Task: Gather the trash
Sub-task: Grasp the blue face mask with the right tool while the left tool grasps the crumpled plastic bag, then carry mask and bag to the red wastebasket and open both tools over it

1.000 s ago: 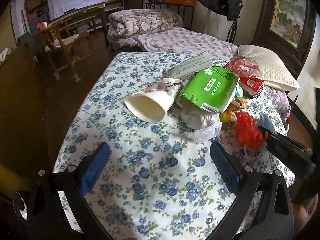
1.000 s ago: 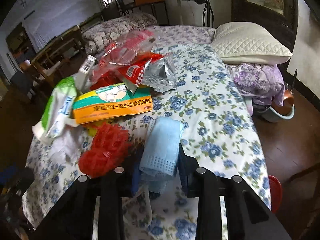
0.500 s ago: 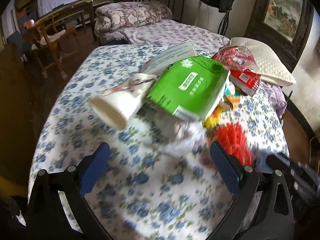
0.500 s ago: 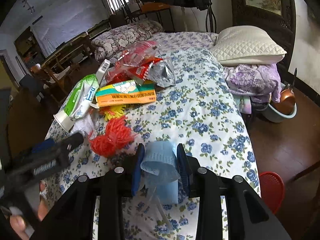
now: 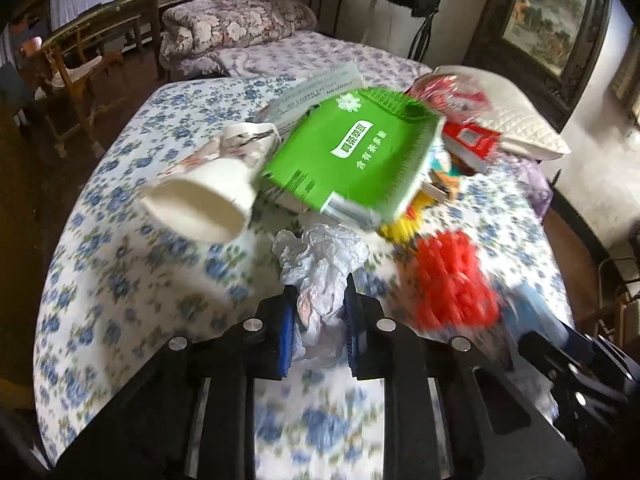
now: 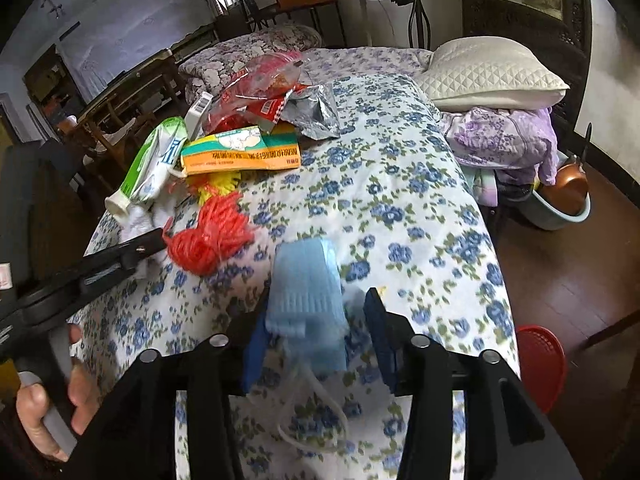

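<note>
My left gripper (image 5: 319, 308) is closing and its blue pads pinch a crumpled white plastic wad (image 5: 320, 264) on the floral bedsheet (image 5: 132, 280). Just beyond the wad lie a tipped paper cup (image 5: 204, 196), a green tissue pack (image 5: 352, 160) and a red mesh ball (image 5: 452, 280). My right gripper (image 6: 316, 304) is opening around a light blue face mask (image 6: 306, 280). The mask hangs against the left pad and a gap shows at the right pad. The mask's white ear loop (image 6: 316, 408) dangles below.
More litter is piled at the bed's left: an orange box (image 6: 240, 152), red snack bags (image 6: 260, 88), a silver foil wrapper (image 6: 316, 116). A white pillow (image 6: 492, 76) and folded purple cloth (image 6: 504, 140) sit far right. A red basket (image 6: 540, 364) stands on the floor.
The left jaws went from wide open to pinched on the white wad as the gripper came down to it. The right jaws widened around the blue mask.
</note>
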{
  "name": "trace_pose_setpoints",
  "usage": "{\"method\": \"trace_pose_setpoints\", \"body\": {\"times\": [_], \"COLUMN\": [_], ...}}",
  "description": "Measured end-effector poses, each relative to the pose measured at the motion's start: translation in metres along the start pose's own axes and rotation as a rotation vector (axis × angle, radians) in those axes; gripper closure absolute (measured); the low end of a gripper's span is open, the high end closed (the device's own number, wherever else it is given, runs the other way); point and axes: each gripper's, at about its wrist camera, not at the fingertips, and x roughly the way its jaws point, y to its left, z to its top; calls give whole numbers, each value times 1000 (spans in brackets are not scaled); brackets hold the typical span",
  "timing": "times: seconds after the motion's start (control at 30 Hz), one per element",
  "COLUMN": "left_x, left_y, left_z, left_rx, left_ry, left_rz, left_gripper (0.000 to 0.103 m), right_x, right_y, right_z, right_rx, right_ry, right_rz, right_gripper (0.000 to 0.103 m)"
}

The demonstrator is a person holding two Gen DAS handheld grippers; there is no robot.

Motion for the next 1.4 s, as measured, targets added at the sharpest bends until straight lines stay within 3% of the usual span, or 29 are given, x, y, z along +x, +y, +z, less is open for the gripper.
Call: {"method": "trace_pose_setpoints", "body": {"times": [0.13,0.33,0.37,0.4,0.47,0.5,0.83,1.1,1.23,1.4], "left_x": [-44,-74,-75,-77,-79,-79,-94,-107,-93,-58], "left_y": [0,-10,-12,-14,-20,-23,-64,-151,-220,-308], "left_z": [-13,-22,-23,-24,-24,-24,-29,-48,-62,-76], "left_rx": [-12,-18,-13,-6,9,16,81,224,299,395], "left_ry": [-58,-68,-69,-69,-67,-66,-65,-23,55,125], "left_rz": [-27,-49,-48,-49,-56,-57,-95,-189,-258,-288], "left_gripper": [81,81,81,81,81,81,81,81,81,81], "right_x": [-11,8,9,10,11,9,-54,-125,-140,-136], "right_y": [-4,-5,-3,-1,0,-1,-16,-80,-144,-216], "right_z": [-7,-4,-4,-4,-4,-4,-2,-24,-43,-75], "right_rx": [-14,-14,-27,-43,-58,-59,-15,36,100,193], "right_ry": [-10,14,-1,-5,-12,-15,-111,-180,-156,-107], "right_rz": [-18,-15,-21,-24,-17,-10,46,-7,-81,-161], "right_gripper": [47,47,50,70,90,94,96,95,95,95]}}
